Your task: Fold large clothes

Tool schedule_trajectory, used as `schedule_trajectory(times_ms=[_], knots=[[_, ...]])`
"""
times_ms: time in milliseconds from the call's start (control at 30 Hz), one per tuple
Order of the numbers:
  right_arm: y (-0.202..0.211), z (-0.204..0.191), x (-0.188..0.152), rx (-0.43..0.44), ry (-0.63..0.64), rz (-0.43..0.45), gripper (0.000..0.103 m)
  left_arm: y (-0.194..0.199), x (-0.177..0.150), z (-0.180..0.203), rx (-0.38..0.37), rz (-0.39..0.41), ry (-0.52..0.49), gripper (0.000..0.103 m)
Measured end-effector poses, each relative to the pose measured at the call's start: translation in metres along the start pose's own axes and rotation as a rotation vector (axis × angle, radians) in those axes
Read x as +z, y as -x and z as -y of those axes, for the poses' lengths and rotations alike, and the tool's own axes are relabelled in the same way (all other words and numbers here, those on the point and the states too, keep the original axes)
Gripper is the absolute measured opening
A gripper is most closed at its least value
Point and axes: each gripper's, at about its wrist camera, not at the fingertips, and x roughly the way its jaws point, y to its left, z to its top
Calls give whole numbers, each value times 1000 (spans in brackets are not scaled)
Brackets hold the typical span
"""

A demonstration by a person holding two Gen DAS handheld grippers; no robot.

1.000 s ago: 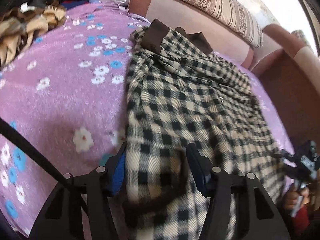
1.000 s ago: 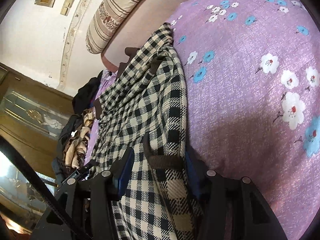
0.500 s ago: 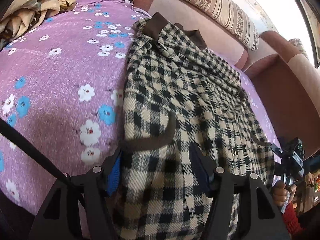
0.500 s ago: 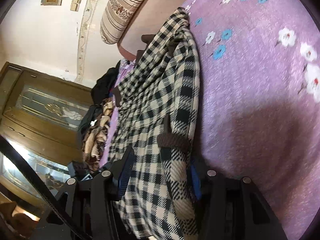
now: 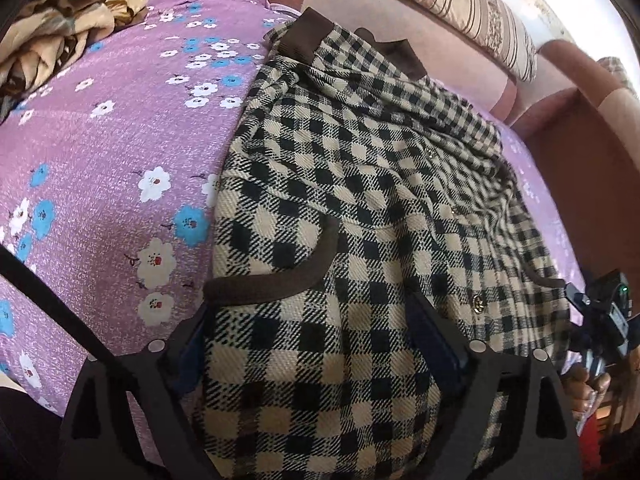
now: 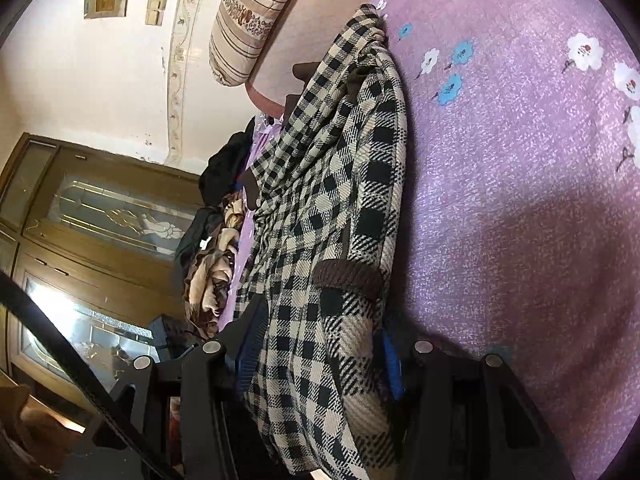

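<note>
The checked coat (image 5: 360, 208) lies lengthwise on the purple flowered bedspread (image 5: 100, 160), its brown-trimmed collar end toward the padded headboard (image 5: 400, 12) and its hem end at the near edge under both grippers.

The left gripper (image 5: 316, 344) points steeply down at the hem, just below the brown-edged pocket (image 5: 280, 276). Its jaws are opening; a bulge of coat fabric sits between them, and the pads appear to stand off the cloth.

The right gripper (image 6: 320, 344) is held nearly level, aimed along the coat's edge toward the headboard. Its jaws are part closed and pinch a fold of the coat just below a brown knitted cuff (image 6: 348, 276).

In the left wrist view, the person's right hand (image 5: 592, 396) grips the handle of the other gripper at the right edge.
</note>
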Motion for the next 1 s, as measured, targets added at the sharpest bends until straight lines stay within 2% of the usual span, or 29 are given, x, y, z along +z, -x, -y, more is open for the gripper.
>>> schedule_trajectory(times_ms=[100, 233, 367, 533, 600, 667, 733, 867, 1000], knots=[[-3, -4, 0, -26, 27, -8, 54, -1, -1, 3, 17, -8, -19, 89], [-7, -6, 0, -34, 42, -14, 54, 1, 0, -4, -22, -14, 2, 89], [-9, -5, 1, -26, 33, -15, 54, 6, 2, -21, -130, 8, 87, 89], [-8, -6, 0, -29, 24, -5, 54, 8, 0, -30, -234, 29, 104, 88], [-6, -5, -2, -31, 9, 2, 55, 10, -3, -37, -278, 42, 136, 81], [-4, -5, -6, -29, -10, 8, 55, 12, -8, -45, -318, 38, 165, 66], [-2, -6, -12, -26, -30, 10, 55, 13, -14, -52, -367, 23, 199, 59], [-2, -9, -28, -13, -54, -5, 55, 16, -32, -57, -423, 11, 229, 58], [-2, -7, -42, 21, -93, -20, 55, 22, -46, -52, -412, 11, 200, 58]])
